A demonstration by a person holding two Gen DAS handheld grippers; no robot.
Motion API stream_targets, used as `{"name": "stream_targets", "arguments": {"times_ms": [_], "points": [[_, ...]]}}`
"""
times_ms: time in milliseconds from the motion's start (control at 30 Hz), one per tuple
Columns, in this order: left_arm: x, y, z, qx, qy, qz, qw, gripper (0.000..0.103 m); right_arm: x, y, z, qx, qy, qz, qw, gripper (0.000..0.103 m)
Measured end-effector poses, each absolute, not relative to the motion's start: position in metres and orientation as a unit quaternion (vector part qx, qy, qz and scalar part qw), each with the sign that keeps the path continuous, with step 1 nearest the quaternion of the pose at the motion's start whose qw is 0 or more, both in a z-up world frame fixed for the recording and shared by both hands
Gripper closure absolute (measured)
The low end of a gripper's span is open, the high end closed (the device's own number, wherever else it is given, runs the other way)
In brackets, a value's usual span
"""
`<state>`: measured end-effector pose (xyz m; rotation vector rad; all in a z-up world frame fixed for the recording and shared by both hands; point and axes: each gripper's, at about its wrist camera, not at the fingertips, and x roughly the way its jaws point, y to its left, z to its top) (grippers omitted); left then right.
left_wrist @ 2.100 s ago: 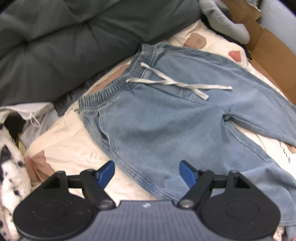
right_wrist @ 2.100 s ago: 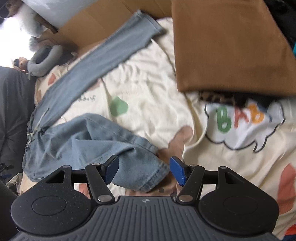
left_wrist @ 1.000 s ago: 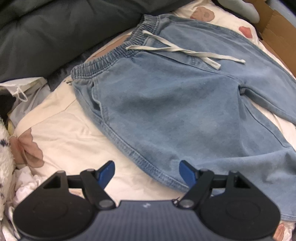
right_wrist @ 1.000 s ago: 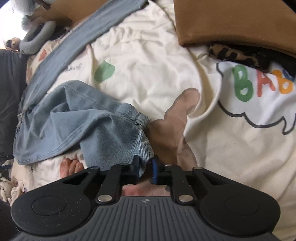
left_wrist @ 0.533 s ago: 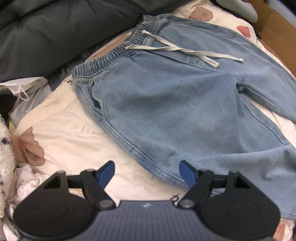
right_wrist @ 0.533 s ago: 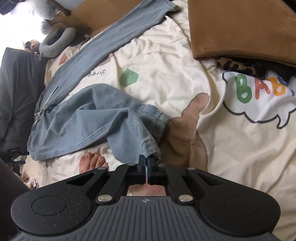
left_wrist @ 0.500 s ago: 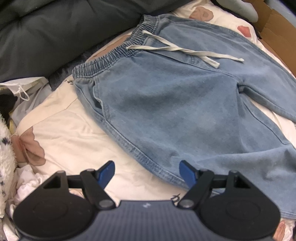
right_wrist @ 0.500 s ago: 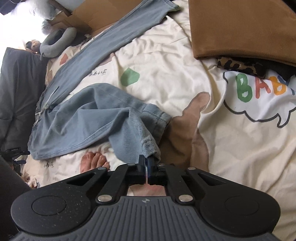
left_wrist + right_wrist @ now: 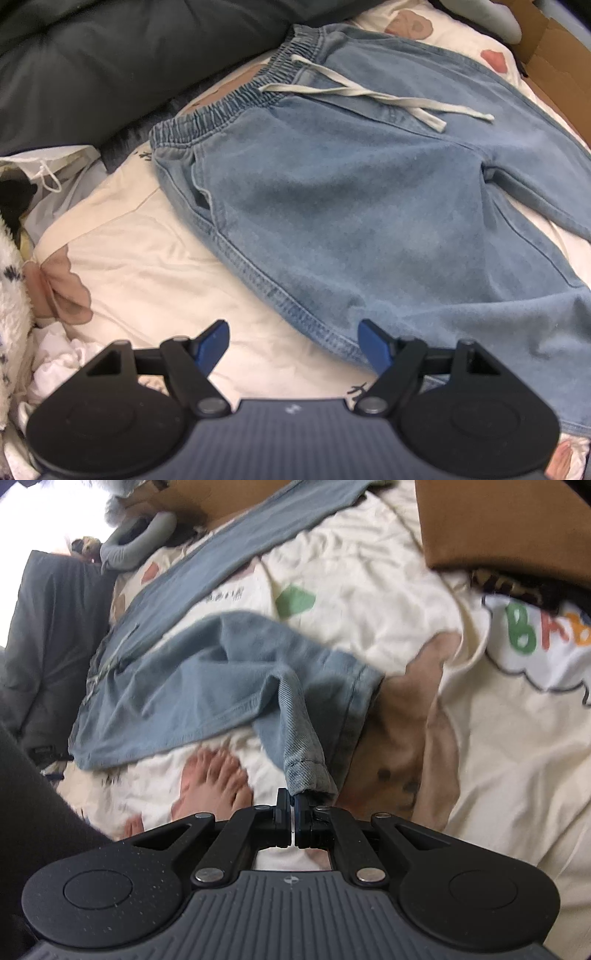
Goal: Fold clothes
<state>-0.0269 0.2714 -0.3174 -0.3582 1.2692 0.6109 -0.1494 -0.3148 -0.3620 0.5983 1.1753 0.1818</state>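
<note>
this is a home, most likely a bedroom. a soft cream blanket (image 9: 388, 602) with coloured shapes and the letters "ba" covers a bed. a big dark cushion (image 9: 110, 55) lies at one side. a brown folded cloth (image 9: 509, 520), a grey neck pillow (image 9: 136, 542) and cardboard (image 9: 554, 62) lie around.

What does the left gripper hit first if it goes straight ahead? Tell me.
Most likely the cream bedsheet, right beside the side seam of the jeans. The left gripper points steeply down with open jaws, nothing between them; depth is unclear, so the seam edge might be touched first.
</note>
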Motion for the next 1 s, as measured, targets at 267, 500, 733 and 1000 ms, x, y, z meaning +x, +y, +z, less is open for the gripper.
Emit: {"name": "stream_targets", "arguments": {"times_ms": [267,500,733,1000], "points": [[-0.028,0.273,-0.316,-0.164,0.580,0.280,0.747,0.024,-0.178,-0.306,-0.381,0.286,0.573,0.078,0.764,0.103],[-0.029,0.276,-0.314,-0.163,0.582,0.281,0.745,0.024,-0.192,-0.308,-0.398,0.277,0.605,0.041,0.745,0.103],[-0.030,0.277,-0.315,-0.161,0.586,0.283,0.742,0.024,-0.187,-0.354,-0.388,0.339,0.568,-0.023,0.750,0.103],[-0.030,0.275,-0.315,-0.159,0.589,0.279,0.742,0.024,-0.164,-0.360,-0.391,0.408,0.545,-0.024,0.732,0.050]]}}
